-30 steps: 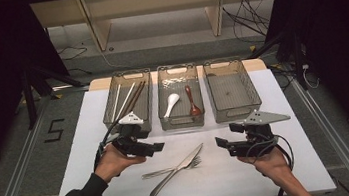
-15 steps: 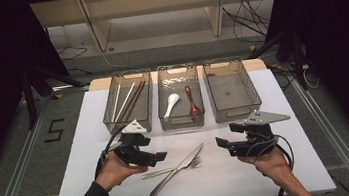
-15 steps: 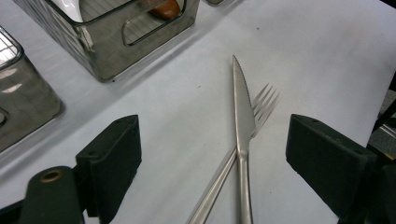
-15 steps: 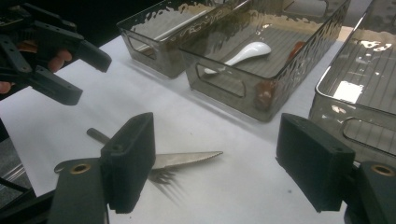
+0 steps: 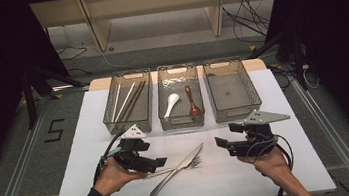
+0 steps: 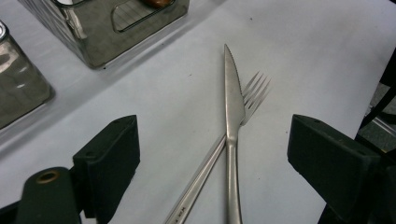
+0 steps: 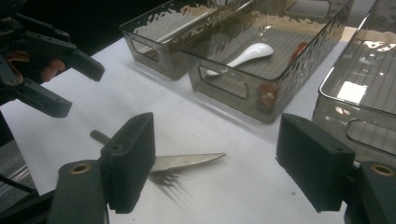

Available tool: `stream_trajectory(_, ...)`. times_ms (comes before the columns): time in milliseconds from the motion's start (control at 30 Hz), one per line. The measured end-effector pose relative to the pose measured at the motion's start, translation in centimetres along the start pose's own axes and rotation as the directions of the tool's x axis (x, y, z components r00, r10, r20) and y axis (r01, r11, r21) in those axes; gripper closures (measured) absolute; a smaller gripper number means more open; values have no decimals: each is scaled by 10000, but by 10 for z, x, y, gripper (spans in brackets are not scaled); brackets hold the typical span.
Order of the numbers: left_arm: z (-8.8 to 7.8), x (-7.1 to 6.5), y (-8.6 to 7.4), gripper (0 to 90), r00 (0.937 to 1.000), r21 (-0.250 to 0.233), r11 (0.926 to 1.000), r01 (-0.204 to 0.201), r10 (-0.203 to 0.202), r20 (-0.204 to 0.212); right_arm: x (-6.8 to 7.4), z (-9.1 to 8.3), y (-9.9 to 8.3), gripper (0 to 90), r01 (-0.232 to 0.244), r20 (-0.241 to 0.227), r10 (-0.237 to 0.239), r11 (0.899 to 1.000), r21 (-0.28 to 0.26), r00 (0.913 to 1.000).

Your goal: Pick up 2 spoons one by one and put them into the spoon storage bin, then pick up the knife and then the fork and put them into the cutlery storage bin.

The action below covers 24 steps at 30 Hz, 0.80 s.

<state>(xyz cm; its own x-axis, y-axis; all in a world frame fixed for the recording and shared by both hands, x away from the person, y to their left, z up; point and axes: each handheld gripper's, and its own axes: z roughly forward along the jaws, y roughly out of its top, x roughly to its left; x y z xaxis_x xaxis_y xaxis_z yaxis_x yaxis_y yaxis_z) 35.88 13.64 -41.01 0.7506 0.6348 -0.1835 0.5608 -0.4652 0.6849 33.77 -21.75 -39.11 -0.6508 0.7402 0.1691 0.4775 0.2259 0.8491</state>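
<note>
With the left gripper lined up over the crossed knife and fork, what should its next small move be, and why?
Probably ease the left gripper down and close on the knife. Its jaws have just been opening, nothing is between them yet, and the knife lies on top of the fork, so it lifts cleanly first.

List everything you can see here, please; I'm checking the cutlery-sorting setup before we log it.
table: one, white top, centre of the high view.
bins: three, clear smoky plastic, in a row at the table's far side.
chopsticks: several, pale and brown, in the left bin.
white spoon: one, in the middle bin.
brown spoon: one, beside the white spoon in the middle bin.
knife: one, silver, on the table near the front, crossing the fork.
fork: one, silver, under the knife.
shelf unit: one, pale wood, beyond the table.
left gripper: black, jaws open, just opened further, at the cutlery handles.
right gripper: black, jaws open, empty.
</note>
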Motion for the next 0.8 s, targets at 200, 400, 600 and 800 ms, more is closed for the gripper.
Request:
stream_trajectory(200, 2, -5, -4, 166, 9999, 226, 9997, -99, 101, -87, 0, 0, 0, 291, -10, 15, 10, 10000, 6, 10000)
stream_trajectory(400, 11, -13, -10, 166, 9993, 853, 9957, -363, 368, -50, 1, 1, 0, 291, 28, 50, -28, 10000, 58, 10000)
stream_trajectory(600, 15, -15, -12, 171, 9994, 1174, 9925, -343, 343, 20, 1, 1, 0, 291, 69, 21, -69, 10000, 70, 10000)
stream_trajectory(800, 21, -21, -14, 197, 9986, 1545, 9866, -529, 533, 20, 0, 0, -1, 291, 20, 34, -20, 10000, 47, 10000)
